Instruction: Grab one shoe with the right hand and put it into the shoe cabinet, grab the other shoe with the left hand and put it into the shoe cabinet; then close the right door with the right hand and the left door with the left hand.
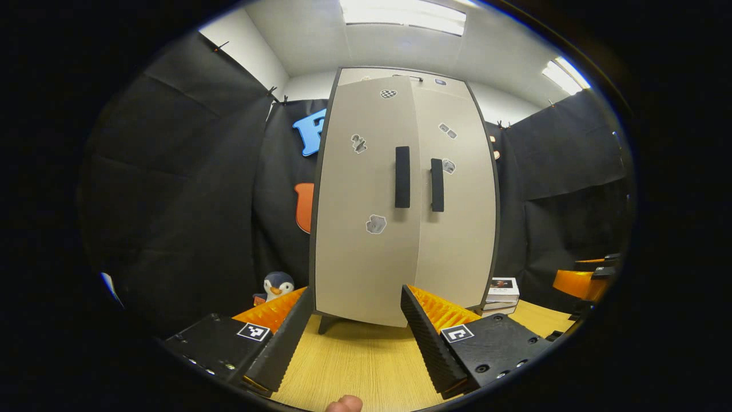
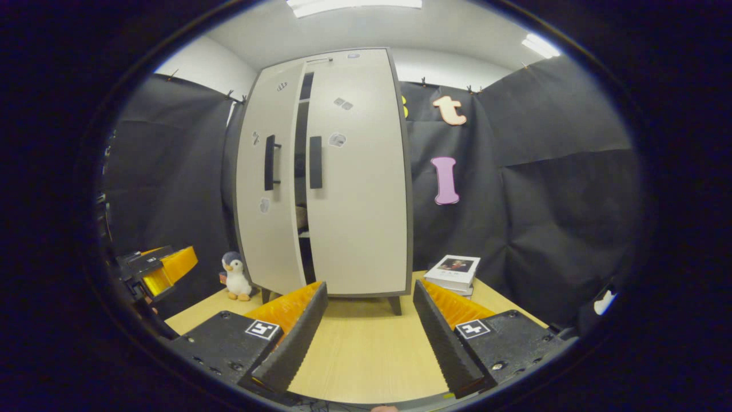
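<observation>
**Left door not quite home**

Left gripper view: the left gripper (image 1: 357, 329) is hovering with fingers spread wide, holding nothing, facing the tall beige two-door shoe cabinet (image 1: 400, 200) at twelve o'clock on the pale wooden table (image 1: 354, 366).

Right gripper view: the right gripper (image 2: 369, 332) is likewise gaping empty. The left door (image 2: 269, 189) at eleven o'clock is standing ajar, likely awaiting a push; the right door (image 2: 360, 189) is sitting flush. The shoes, presumably inside, are hidden.

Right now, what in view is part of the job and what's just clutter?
Job: shoe cabinet, left door ajar, right door closed, left gripper, right gripper, both open and empty.
Clutter: penguin toy, stacked books.
</observation>
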{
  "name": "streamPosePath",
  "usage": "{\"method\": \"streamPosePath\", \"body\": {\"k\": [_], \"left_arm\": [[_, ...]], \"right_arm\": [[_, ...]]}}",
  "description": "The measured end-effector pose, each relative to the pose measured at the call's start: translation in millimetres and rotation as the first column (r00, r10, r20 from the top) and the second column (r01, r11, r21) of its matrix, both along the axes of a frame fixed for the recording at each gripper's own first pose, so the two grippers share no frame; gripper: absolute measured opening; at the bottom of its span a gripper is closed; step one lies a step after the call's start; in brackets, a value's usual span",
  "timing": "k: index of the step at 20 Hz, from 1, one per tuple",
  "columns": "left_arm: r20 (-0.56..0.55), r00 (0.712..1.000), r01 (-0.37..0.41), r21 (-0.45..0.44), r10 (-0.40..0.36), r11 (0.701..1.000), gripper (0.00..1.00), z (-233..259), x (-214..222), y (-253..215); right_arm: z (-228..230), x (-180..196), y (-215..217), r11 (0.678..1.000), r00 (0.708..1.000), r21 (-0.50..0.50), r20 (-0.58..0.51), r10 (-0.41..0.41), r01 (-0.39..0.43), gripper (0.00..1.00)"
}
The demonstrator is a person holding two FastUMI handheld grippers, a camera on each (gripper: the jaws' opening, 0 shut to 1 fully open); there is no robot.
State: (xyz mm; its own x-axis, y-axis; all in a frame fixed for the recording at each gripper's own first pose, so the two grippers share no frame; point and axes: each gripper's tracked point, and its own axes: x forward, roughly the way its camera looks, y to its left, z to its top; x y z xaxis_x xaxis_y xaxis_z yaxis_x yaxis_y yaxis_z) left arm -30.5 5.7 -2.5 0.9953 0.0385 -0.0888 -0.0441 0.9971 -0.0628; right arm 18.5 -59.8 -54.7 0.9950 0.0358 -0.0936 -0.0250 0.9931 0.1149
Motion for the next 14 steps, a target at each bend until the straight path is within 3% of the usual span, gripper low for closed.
{"method": "streamPosePath", "body": {"k": [14], "left_arm": [[-0.014, 1.000, -0.018, 0.011, 0.018, 1.000, 0.93, -9, -12, 0]], "right_arm": [[-15, -1, -9, 0.999, 0.999, 0.036, -0.025, -0.031, 0.032, 0.96]]}}
